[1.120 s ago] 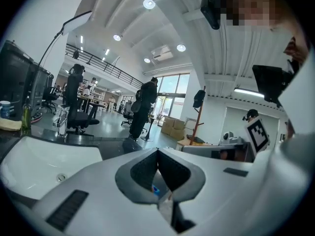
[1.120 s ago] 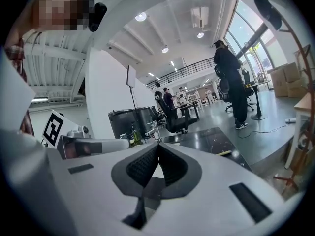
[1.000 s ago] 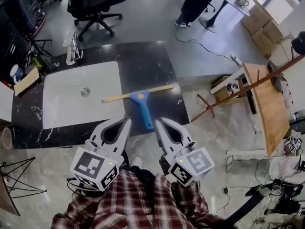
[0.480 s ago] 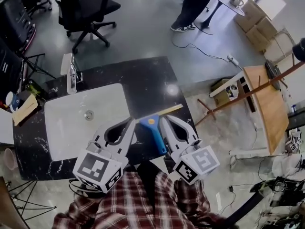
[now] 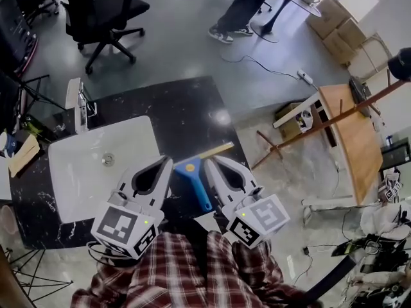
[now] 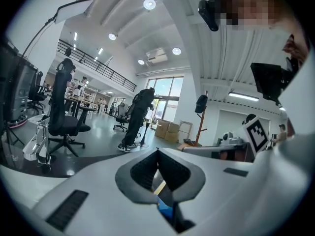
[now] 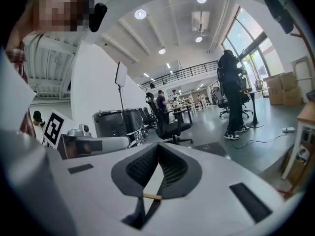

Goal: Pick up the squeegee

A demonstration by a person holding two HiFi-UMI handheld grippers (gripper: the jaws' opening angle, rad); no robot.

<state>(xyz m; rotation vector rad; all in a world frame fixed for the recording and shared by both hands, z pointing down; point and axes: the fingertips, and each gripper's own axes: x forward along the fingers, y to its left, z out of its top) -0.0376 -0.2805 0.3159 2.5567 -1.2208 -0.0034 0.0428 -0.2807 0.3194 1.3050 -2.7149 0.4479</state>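
Observation:
The squeegee (image 5: 192, 178) lies flat on the black marble counter (image 5: 186, 114), its blue handle towards me and its pale wooden blade bar (image 5: 215, 151) running right and away. My left gripper (image 5: 168, 160) hangs just left of the blue head, shut and empty. My right gripper (image 5: 207, 160) hangs just right of it, also shut and empty. Neither touches the squeegee. In the left gripper view the fingertips (image 6: 157, 151) meet, and a bit of blue handle (image 6: 165, 211) shows below them. In the right gripper view the blade's end (image 7: 151, 196) shows under the shut jaws.
A white sink (image 5: 70, 172) with a faucet (image 5: 80, 104) is set in the counter's left part. An office chair (image 5: 96, 18) and a person's legs (image 5: 237, 11) stand beyond. To the right are a wooden coat stand (image 5: 321, 124), a wooden table (image 5: 350, 133) and cardboard boxes (image 5: 334, 18).
Both grippers have moved forward over the counter's near edge, from short of the handle's end to either side of the squeegee's head. Both stayed shut. The squeegee has not moved.

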